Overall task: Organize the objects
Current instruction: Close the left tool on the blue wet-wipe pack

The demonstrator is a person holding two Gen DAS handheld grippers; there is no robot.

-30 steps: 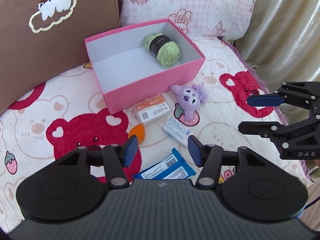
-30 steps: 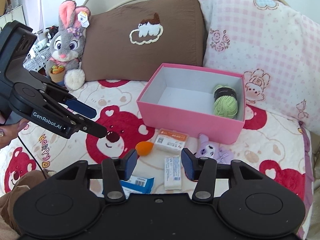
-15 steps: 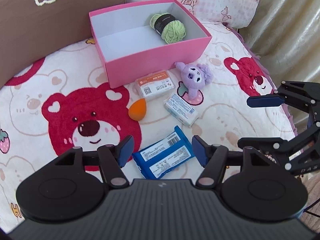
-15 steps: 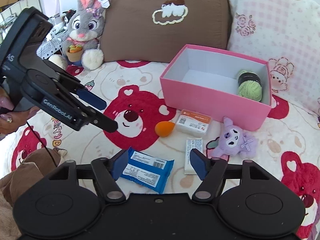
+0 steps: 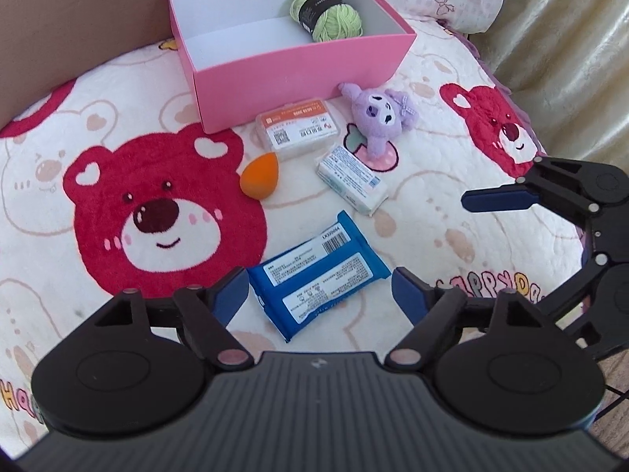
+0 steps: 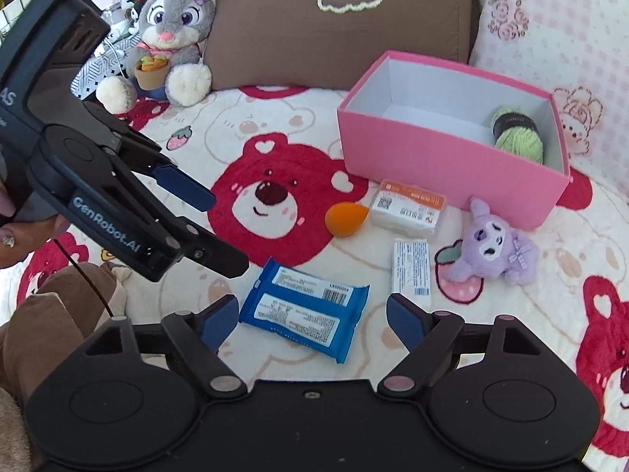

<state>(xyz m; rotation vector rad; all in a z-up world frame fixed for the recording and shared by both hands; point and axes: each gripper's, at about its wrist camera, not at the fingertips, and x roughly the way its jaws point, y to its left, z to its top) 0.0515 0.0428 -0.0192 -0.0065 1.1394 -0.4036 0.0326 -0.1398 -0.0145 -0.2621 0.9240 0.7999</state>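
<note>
A pink box stands open on the bear blanket with a green yarn ball inside. In front of it lie a clear case with an orange label, an orange sponge, a white packet, a purple plush and a blue packet. My left gripper hovers over the blue packet, jaws opening, pads clear of it. My right gripper hangs over the same blue packet from the other side, jaws also opening, nothing gripped. Each gripper shows in the other's view.
A brown pillow and a pink checked pillow back the box. A grey bunny plush sits far left. A curtain hangs off the bed's right edge. A person's hand holds the left gripper above brown fabric.
Both grippers have sunk toward the blanket and tipped further down. Both pairs of jaws have spread wider. The blue packet now shows fully between the fingers.
</note>
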